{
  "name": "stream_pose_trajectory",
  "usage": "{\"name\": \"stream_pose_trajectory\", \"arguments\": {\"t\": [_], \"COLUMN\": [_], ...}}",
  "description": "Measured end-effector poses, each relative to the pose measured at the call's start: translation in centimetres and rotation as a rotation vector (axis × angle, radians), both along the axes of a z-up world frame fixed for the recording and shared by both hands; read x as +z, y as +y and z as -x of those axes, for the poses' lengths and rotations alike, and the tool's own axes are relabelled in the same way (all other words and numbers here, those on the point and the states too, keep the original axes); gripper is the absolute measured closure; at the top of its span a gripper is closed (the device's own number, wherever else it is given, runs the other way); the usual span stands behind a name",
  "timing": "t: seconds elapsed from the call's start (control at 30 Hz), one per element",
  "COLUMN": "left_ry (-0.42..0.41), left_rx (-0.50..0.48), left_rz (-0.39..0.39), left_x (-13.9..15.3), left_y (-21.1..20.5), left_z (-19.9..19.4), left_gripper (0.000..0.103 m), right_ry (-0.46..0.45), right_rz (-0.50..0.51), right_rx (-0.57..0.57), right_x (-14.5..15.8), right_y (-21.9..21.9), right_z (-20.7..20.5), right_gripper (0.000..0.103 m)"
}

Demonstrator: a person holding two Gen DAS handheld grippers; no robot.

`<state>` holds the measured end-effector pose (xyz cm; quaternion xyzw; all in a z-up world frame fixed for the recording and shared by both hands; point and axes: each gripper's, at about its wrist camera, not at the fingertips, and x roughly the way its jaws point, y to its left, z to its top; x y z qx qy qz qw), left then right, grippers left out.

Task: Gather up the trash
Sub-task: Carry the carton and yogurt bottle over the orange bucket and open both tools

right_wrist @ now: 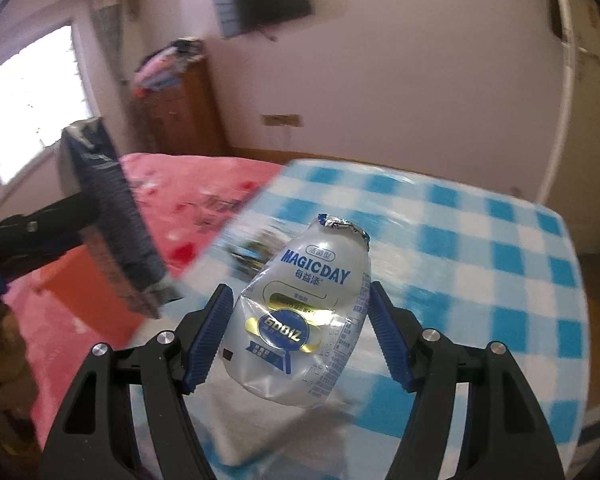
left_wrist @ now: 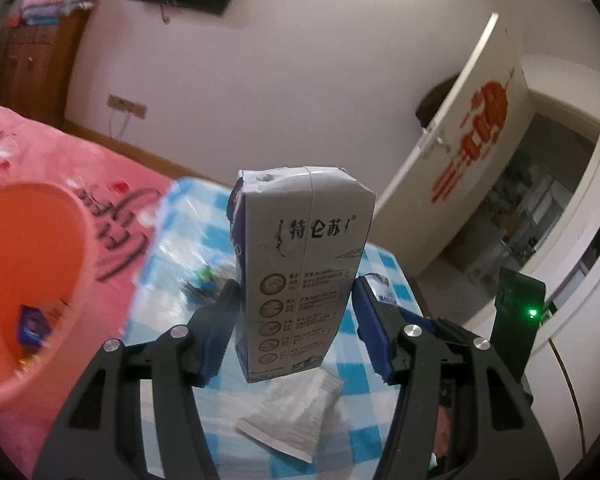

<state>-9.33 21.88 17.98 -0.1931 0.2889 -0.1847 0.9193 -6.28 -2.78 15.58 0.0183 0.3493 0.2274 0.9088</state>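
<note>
A: Left gripper?
B: Pinching the milk carton, lifted off the checked table. Right gripper squeezes the crumpled yogurt bottle, also airborne.
A: Progress?
B: Orange bin already holds scraps (blurry). Both items undropped; a flattened packet is left on the table.

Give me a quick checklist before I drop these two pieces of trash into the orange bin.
1. Left tool gripping the milk carton: ok, carton upright and lifted off the table.
2. Right tool gripping the yogurt bottle: ok, crumpled but held clear of the checkered cloth.
3. Orange bin within view: ok, to the left, open, some trash already inside.
4. Bottle's foil lid sealed: cannot tell.
5. Table cleared: not ok, a flat wrapper lies on the cloth.
</note>
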Motion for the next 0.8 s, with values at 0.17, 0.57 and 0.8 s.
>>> {"name": "stream_pose_trajectory", "arguments": {"t": [0.17, 0.57, 0.8], "left_ry": [-0.045, 0.024, 0.103], "left_rx": [0.120, 0.416, 0.464], "left_rz": [-0.029, -0.086, -0.075], "left_x": [2.0, 0.5, -1.9], "left_y": [4.7, 15.7, 17.7], "left_z": [1.4, 2.8, 1.5], "left_gripper": [0.044, 0.044, 0.043], "right_ry": [-0.029, -0.062, 0.012], "right_rz": [-0.052, -0.089, -0.093], "right_rx": [0.165, 0.456, 0.472], "right_x": [2.9, 5.4, 3.4], "right_y": [6.1, 20.3, 24.1], "right_z": [0.0, -1.5, -3.7], "right_gripper": [0.034, 0.034, 0.019]}}
